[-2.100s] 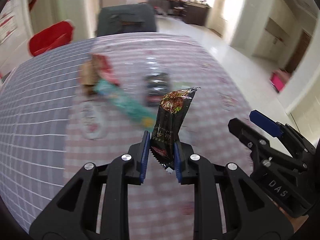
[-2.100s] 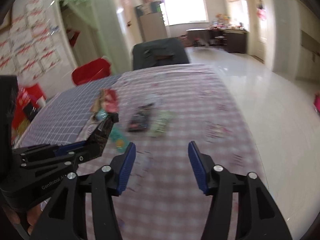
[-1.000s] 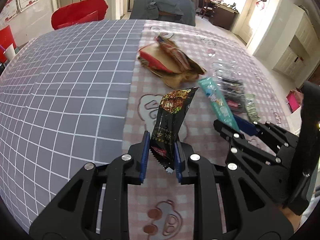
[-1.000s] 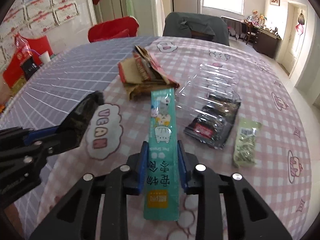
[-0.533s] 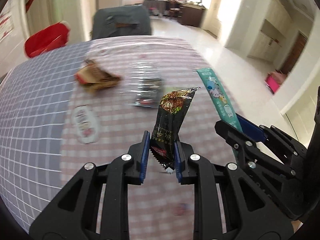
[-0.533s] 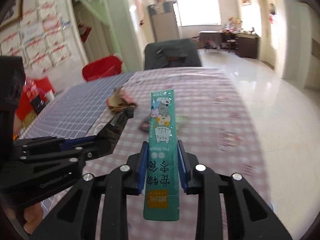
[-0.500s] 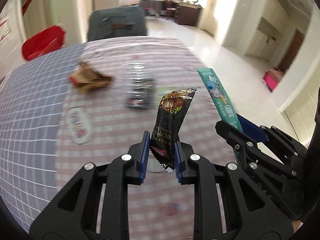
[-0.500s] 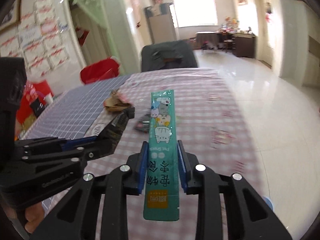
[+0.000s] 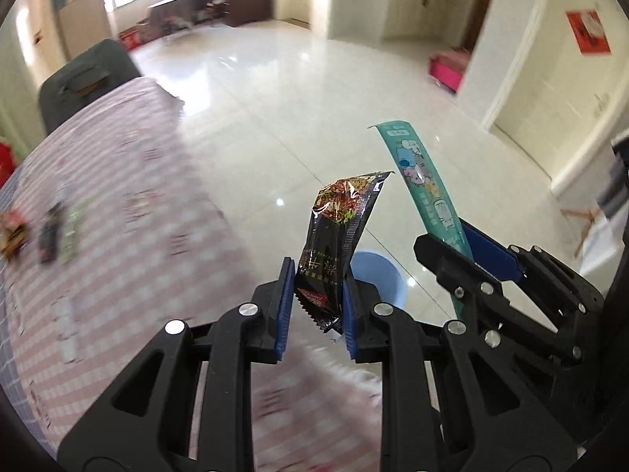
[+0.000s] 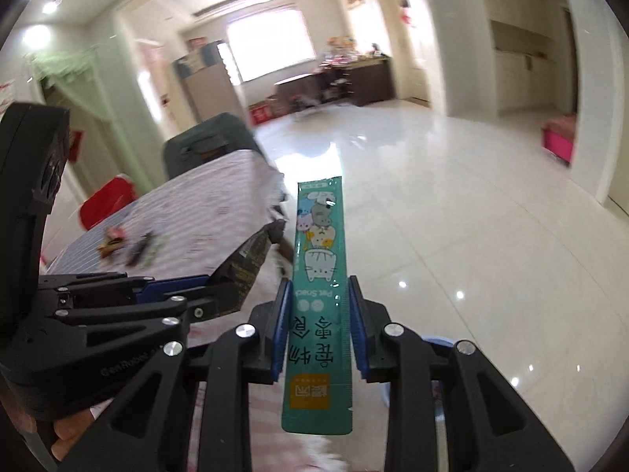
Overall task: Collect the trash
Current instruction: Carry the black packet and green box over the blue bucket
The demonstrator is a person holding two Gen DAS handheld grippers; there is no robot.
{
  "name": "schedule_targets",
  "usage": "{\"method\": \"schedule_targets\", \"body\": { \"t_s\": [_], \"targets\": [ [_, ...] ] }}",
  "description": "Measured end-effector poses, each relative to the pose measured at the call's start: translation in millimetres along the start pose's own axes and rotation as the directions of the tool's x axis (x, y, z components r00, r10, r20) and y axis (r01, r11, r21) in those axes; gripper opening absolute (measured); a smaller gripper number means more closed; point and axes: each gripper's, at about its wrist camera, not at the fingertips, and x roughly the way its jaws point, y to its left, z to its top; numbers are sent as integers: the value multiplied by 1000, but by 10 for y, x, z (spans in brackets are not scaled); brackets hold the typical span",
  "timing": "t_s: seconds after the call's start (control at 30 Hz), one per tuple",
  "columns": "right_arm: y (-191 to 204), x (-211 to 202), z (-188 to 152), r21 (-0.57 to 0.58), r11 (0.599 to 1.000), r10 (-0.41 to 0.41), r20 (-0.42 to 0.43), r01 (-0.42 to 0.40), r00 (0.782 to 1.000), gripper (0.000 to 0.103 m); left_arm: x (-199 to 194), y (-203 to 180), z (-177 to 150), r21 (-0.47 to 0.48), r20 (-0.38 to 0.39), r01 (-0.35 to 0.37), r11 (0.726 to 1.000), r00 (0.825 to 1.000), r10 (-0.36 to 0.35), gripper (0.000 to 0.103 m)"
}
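My left gripper (image 9: 316,308) is shut on a black snack wrapper (image 9: 334,244), held upright past the table's edge. My right gripper (image 10: 319,324) is shut on a long teal pet-snack sachet (image 10: 319,275), which also shows in the left wrist view (image 9: 422,181). A light blue bin (image 9: 375,275) stands on the floor just beyond the left fingers, partly hidden by them; a sliver of the bin's rim (image 10: 436,341) shows behind the right fingers. The left gripper with the black wrapper (image 10: 245,271) sits to the left in the right wrist view.
The table with a pink checked cloth (image 9: 118,236) lies to the left, with leftover wrappers (image 9: 51,232) far back on it. A dark chair (image 9: 86,78) stands at its far end. Glossy white floor (image 9: 275,98) spreads ahead. A pink box (image 9: 448,69) sits by the wall.
Both grippers have swung right, off the table, each keeping its wrapper. The floor and the blue bin have come into view; the table's trash has slid to the far left.
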Motion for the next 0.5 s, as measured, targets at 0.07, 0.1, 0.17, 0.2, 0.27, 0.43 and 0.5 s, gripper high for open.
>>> {"method": "schedule_targets", "body": {
  "t_s": [0.07, 0.1, 0.17, 0.2, 0.27, 0.43, 0.5],
  "targets": [
    [-243, 22, -55, 34, 999, -27, -7, 28, 1000, 27, 179, -189, 61, 24, -32, 11, 1000, 999, -11, 22],
    [-324, 37, -80, 48, 998, -32, -11, 33, 999, 28, 291, -282, 91, 37, -52, 18, 999, 998, -16, 22],
    [-568, 92, -135, 85, 995, -45, -23, 47, 999, 27, 485, -421, 139, 53, -84, 23, 998, 996, -19, 22],
    [-622, 114, -145, 94, 994, -52, -27, 55, 998, 27, 597, -497, 158, 66, -104, 24, 998, 994, -18, 22],
    [-824, 182, -185, 120, 990, -72, -38, 77, 997, 27, 783, -617, 194, 80, -139, 27, 996, 990, -15, 22],
    [-1175, 362, -248, 177, 980, -86, -59, 96, 995, 27, 1195, -807, 271, 109, -209, 29, 994, 978, -6, 22],
    [-1313, 431, -273, 199, 974, -93, -64, 104, 994, 27, 1341, -892, 295, 119, -230, 33, 992, 973, -5, 23]
  ]
}}
